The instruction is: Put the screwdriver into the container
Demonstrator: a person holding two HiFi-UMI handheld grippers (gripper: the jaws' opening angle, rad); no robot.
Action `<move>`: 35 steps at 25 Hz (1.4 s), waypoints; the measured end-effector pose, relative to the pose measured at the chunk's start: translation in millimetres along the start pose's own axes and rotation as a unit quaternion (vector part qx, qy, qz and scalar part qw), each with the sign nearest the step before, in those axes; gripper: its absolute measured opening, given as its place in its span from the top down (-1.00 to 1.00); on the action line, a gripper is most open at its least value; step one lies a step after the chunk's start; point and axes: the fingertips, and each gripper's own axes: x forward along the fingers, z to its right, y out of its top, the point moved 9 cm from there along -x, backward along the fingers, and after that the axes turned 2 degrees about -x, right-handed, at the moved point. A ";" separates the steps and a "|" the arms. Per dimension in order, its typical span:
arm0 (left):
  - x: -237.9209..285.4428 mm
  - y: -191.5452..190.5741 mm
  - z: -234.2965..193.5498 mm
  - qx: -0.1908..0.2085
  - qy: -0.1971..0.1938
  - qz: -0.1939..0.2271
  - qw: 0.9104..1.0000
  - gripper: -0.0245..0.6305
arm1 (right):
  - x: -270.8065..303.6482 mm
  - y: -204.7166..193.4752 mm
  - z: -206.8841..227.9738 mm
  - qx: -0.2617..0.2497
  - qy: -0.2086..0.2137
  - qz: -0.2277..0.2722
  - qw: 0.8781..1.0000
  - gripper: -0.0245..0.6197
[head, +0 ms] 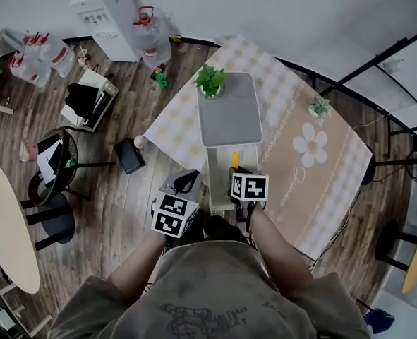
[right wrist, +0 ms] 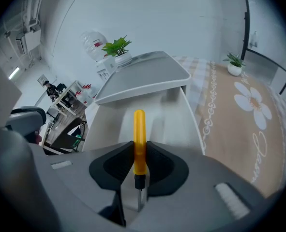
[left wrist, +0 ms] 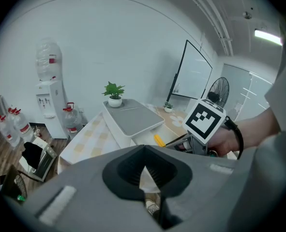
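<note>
A yellow-handled screwdriver [right wrist: 139,144] is clamped in my right gripper [right wrist: 140,151], which is shut on it. The handle points forward over the open near end of the white container [right wrist: 193,115]. A grey lid [right wrist: 143,79] covers the container's far part. In the head view the right gripper [head: 236,174] holds the screwdriver [head: 234,160] above the container's open end [head: 212,168]. My left gripper [head: 185,182] hangs just left of the container by the table edge. Its jaws [left wrist: 143,170] are shut with nothing between them. From the left gripper view the screwdriver [left wrist: 158,139] shows beside the right gripper [left wrist: 184,141].
A potted plant [head: 210,82] stands on the grey lid [head: 229,109]. A smaller plant [head: 319,107] sits on the flower-print tablecloth [head: 310,143] to the right. On the floor at the left are a black chair [head: 53,161], water bottles [head: 150,34] and a dispenser [head: 113,9].
</note>
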 end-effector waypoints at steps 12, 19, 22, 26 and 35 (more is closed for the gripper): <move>-1.4 -10.1 -20.5 -0.008 0.002 -0.016 1.000 0.92 | 13.1 -0.7 -3.1 0.000 -0.002 -0.015 1.000 0.54; -12.2 -3.9 -19.5 -0.001 0.012 -0.006 1.000 0.92 | -7.8 4.6 -5.2 -0.010 0.016 0.019 1.000 0.50; -20.6 3.0 -17.3 0.004 0.016 0.005 1.000 0.92 | -28.6 15.1 -7.1 -0.023 0.028 0.051 0.998 0.50; -35.5 16.9 -15.5 0.013 0.021 0.026 0.999 0.92 | -64.0 32.7 -14.9 -0.045 0.050 0.105 0.992 0.54; -81.4 62.9 -18.2 0.051 0.048 0.086 0.994 0.92 | -158.9 71.9 -41.9 -0.119 0.077 0.229 0.963 0.72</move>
